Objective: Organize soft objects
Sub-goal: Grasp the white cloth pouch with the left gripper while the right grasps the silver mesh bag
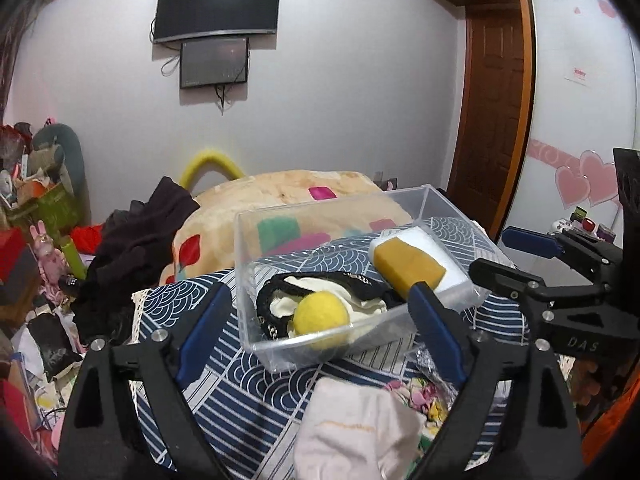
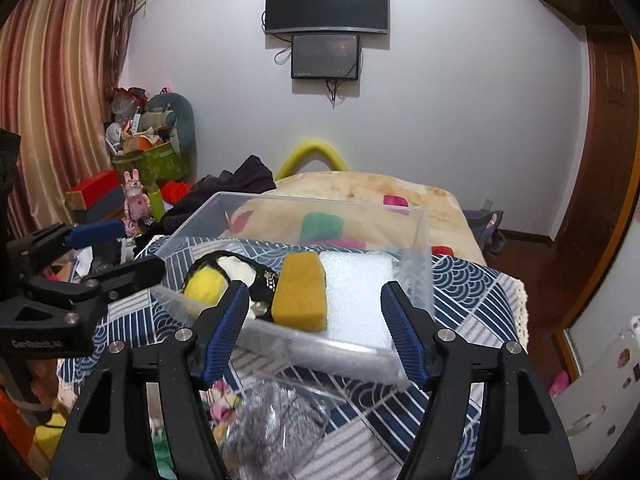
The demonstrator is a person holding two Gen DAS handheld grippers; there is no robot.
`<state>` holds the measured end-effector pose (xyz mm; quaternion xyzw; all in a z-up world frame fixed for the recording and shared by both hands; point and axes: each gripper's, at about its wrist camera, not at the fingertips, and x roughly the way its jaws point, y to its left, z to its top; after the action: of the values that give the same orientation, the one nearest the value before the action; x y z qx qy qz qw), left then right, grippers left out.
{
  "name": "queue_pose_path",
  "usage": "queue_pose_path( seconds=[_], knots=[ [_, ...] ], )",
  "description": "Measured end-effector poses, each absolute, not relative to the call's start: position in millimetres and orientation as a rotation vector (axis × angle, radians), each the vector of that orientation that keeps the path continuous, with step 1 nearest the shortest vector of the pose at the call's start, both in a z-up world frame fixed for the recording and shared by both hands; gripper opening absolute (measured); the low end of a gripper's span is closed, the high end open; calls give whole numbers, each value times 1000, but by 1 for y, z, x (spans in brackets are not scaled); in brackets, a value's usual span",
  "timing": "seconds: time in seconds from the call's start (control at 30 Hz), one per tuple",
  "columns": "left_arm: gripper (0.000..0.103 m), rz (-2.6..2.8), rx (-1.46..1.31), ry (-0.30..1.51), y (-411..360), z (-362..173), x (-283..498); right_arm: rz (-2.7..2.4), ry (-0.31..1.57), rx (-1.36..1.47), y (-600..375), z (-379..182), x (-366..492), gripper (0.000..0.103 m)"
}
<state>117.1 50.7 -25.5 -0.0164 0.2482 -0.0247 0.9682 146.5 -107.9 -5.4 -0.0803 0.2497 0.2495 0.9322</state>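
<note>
A clear plastic box (image 1: 248, 264) (image 2: 424, 240) stands on a blue-and-white patterned cloth (image 1: 224, 376) (image 2: 460, 280). In it lie a yellow ball (image 1: 320, 314) (image 2: 204, 286), a mustard sponge (image 1: 408, 266) (image 2: 301, 292), a white foam block (image 1: 452, 276) (image 2: 358, 300) and a cream and black fabric piece (image 1: 320, 286) (image 2: 240, 266). My left gripper (image 1: 320, 336) is open and empty just in front of the box. My right gripper (image 2: 314, 328) is open and empty at the box's near wall. A white sock (image 1: 356, 432) lies below the left gripper. A grey mesh item in clear wrap (image 2: 276, 424) lies below the right gripper.
Dark clothes (image 1: 136, 240) are piled left of the box. A beige quilt with coloured patches (image 1: 304, 196) (image 2: 360, 192) lies behind it. Clutter and boxes (image 1: 36, 208) (image 2: 140, 152) stand at the far left. A wooden door (image 1: 492, 120) is at the right.
</note>
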Motion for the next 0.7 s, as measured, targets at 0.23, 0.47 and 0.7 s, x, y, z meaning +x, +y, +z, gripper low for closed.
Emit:
queue_pose_path(
  seconds=[0.23, 0.47, 0.7],
  knots=[
    [94, -48, -38, 559, 46, -50, 101, 509, 526, -173, -118, -19, 130, 66],
    [94, -47, -64, 637, 47, -80, 92, 523, 606, -181, -116, -48, 125, 67],
    [94, -58, -98, 671, 50, -99, 88, 556, 693, -140, -114, -72, 123, 67]
  ],
)
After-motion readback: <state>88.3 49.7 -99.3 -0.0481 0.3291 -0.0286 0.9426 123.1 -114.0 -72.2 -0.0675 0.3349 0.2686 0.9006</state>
